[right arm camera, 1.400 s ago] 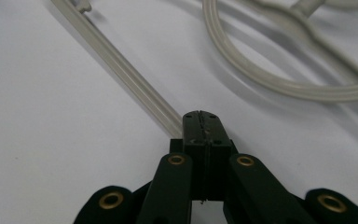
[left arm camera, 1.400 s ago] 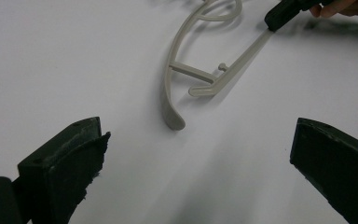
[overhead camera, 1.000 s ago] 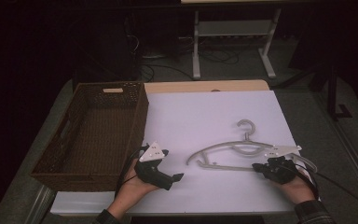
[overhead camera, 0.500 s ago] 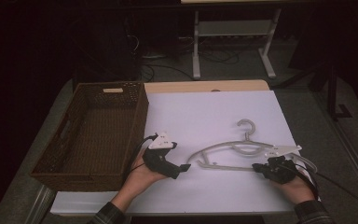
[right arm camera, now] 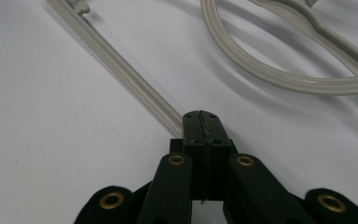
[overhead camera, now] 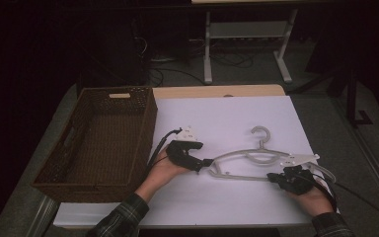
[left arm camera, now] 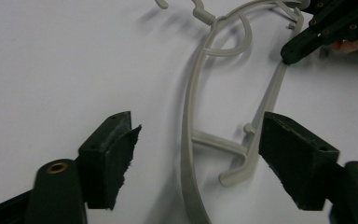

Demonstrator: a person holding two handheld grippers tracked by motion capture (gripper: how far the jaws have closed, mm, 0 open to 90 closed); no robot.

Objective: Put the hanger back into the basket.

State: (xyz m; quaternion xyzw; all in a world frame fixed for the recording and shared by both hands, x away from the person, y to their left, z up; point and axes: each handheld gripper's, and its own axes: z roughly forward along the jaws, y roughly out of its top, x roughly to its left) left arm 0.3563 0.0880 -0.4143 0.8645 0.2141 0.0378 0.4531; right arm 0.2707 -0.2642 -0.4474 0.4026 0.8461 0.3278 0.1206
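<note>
A grey plastic hanger (overhead camera: 256, 160) lies flat on the white table (overhead camera: 227, 118), long axis running left to right between the hands, its left end framed by the spread left tongs (left arm camera: 198, 158) while the right tongs (right arm camera: 200, 122) pinch its bottom bar.

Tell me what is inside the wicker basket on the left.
The wicker basket looks empty: its woven floor and inner walls show bare in the high view. The strip just behind its near wall is hidden, so something small and flat there cannot be ruled out.
</note>
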